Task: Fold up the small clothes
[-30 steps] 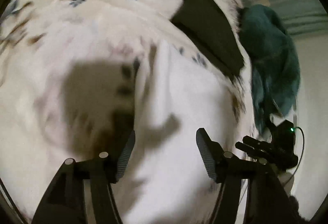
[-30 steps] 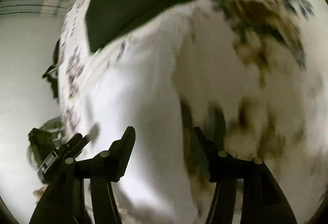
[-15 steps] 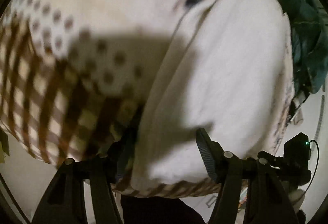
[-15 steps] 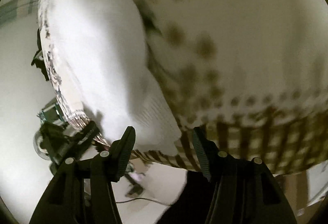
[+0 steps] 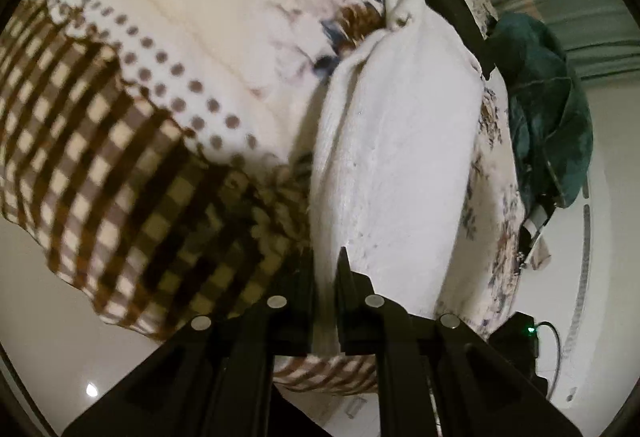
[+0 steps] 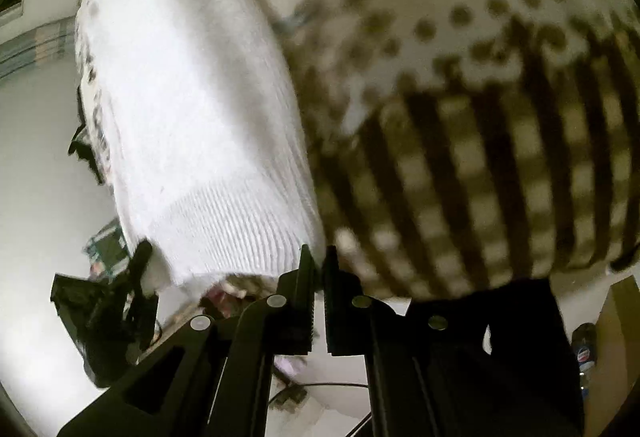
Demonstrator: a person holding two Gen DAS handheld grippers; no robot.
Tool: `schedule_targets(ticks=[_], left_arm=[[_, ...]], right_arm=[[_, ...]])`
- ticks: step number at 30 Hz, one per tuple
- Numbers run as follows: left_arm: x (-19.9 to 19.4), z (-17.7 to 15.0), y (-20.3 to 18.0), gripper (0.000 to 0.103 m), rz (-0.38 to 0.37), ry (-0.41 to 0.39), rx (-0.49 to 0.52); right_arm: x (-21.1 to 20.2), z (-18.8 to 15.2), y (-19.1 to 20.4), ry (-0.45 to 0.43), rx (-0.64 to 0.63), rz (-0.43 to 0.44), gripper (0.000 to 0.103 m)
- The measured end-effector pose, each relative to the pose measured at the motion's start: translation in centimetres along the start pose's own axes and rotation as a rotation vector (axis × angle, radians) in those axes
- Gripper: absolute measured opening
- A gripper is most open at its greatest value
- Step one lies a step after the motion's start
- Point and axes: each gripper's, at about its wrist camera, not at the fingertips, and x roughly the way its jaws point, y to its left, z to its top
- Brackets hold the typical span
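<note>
At the bottom centre of the left wrist view, the left gripper has its two black fingers nearly together, pinching the lower left edge of a white knitted garment. This garment runs as a long pale band from the fingers up toward the upper right of the frame, lying on a bedspread printed with flowers across the top and with brown dots and brown checks toward the lower left. A black cloth lies at the garment's far end in the upper right, and a dark teal cloth hangs just beyond the bed's edge at the right side. A black device with a green light shows at the lower right. Toward the bottom centre of the right wrist view, the right gripper is likewise almost closed, its ridged fingers clamping the ribbed hem corner of the white knitted garment, which stretches up to the upper left of that frame. The checked and dotted part of the bedspread fills the right half, blurred. A pale floor shows at the left.
</note>
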Motion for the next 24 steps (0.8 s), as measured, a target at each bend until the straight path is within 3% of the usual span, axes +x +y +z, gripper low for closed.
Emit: schedule_targets(ticks=[5,8,10,11,12,14,17,22,23,24], left_arm=[[3.8,-0.4,5.2,0.004,0.112,0.080,-0.018],[4.1,-0.5,7.3,0.008,0.047,0.116,-0.085],[3.1,-0.3,7.5,0.012,0.012,0.115,-0.114],[2.6,-0.2,7.6,0.026,0.011,0.106,-0.123],[1.9,-0.1,7.7,0.048,-0.011,0.090,-0.133],[1.0,-0.1,8.1,0.071,-0.075,0.054,-0.161],[2.1,0.3,8.3,0.072,-0.115,0.060,-0.186],[4.3,-0.1,5.7,0.071,-0.018,0.092,-0.122],[4.1,-0.4,4.7,0.051,0.016,0.063,-0.079],[3.9,-0.7,4.1,0.006,0.041,0.049,-0.049]], right_arm=[[3.7,0.7,1.8,0.011,-0.064,-0.123,0.003],[4.8,1.9,2.0,0.045,-0.121,-0.163,0.005],[4.5,2.3,3.1,0.070,-0.168,-0.179,0.016],[4.5,2.5,4.0,0.072,-0.184,-0.170,0.027],[3.9,2.5,4.0,0.071,-0.197,-0.155,0.041],[2.9,2.5,4.1,0.050,-0.207,-0.133,0.052],[1.8,4.7,3.1,0.013,-0.199,-0.087,0.055],[1.7,6.8,2.2,0.003,-0.164,-0.083,0.056],[2.3,6.8,2.3,0.017,-0.165,-0.089,0.056],[3.3,6.5,2.5,0.037,-0.164,-0.095,0.056]])
